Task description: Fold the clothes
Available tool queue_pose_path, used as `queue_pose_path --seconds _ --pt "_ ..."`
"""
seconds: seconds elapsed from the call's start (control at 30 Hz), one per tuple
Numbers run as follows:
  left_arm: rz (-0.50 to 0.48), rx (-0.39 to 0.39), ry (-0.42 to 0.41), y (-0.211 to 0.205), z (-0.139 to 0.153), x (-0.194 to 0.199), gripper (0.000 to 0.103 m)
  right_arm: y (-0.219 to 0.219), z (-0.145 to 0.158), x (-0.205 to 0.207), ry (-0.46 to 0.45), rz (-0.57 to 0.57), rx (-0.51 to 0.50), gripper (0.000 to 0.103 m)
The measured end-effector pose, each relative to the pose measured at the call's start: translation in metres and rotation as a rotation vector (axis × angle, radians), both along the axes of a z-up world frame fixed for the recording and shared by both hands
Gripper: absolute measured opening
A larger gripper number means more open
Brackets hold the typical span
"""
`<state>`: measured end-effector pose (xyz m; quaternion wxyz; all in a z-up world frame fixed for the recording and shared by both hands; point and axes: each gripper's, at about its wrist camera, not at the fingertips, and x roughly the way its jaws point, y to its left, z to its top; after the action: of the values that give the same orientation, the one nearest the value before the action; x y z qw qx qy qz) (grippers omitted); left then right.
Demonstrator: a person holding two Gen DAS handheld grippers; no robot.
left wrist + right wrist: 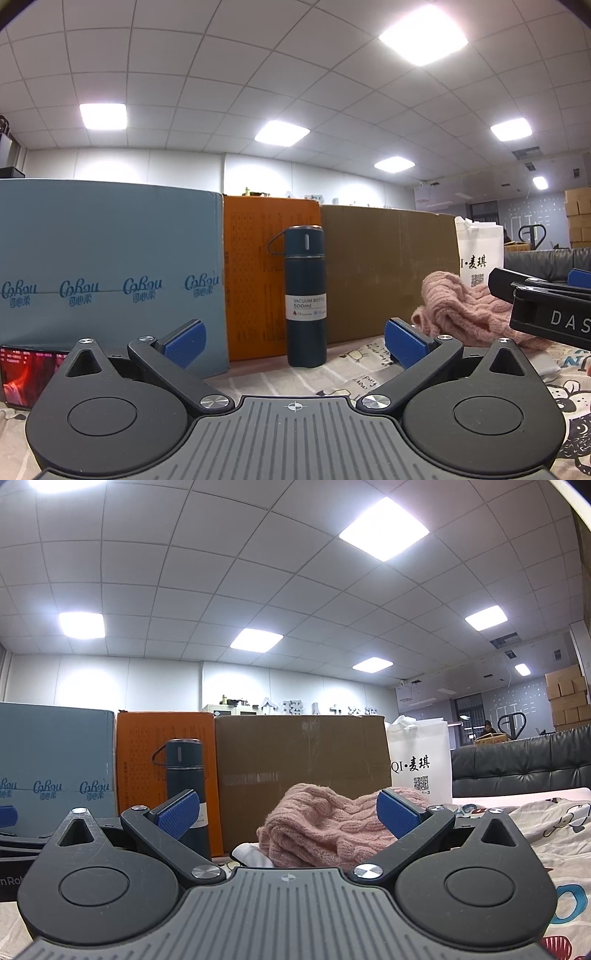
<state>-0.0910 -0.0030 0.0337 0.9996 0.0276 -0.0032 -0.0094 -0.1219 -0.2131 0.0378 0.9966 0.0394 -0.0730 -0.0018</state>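
Gaping right tool (288, 814), empty-jawed.

Pink cable-knit sweater (325, 827); navy flask (306, 295); blue-grey box (110, 273), orange box (258, 277); cartoon-printed sheet (546, 819).

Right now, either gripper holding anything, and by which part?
Nothing is held. The left gripper is open and faces the vacuum bottle. The right gripper is open, with the crumpled pink knit sweater lying ahead between its fingers, ungripped.

L gripper (295, 341) open, flask (306, 297) ahead, pink sweater (469, 310) right
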Motion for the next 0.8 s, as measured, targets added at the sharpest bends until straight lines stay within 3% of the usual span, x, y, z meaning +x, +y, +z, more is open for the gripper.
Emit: queue_pose_path --seconds 0.8 --pt "-0.004 -0.005 0.011 0.0008 -0.0004 0.0002 0.103 -0.0003 -0.0003 -0.0007 0.002 0.001 0.002 0.103"
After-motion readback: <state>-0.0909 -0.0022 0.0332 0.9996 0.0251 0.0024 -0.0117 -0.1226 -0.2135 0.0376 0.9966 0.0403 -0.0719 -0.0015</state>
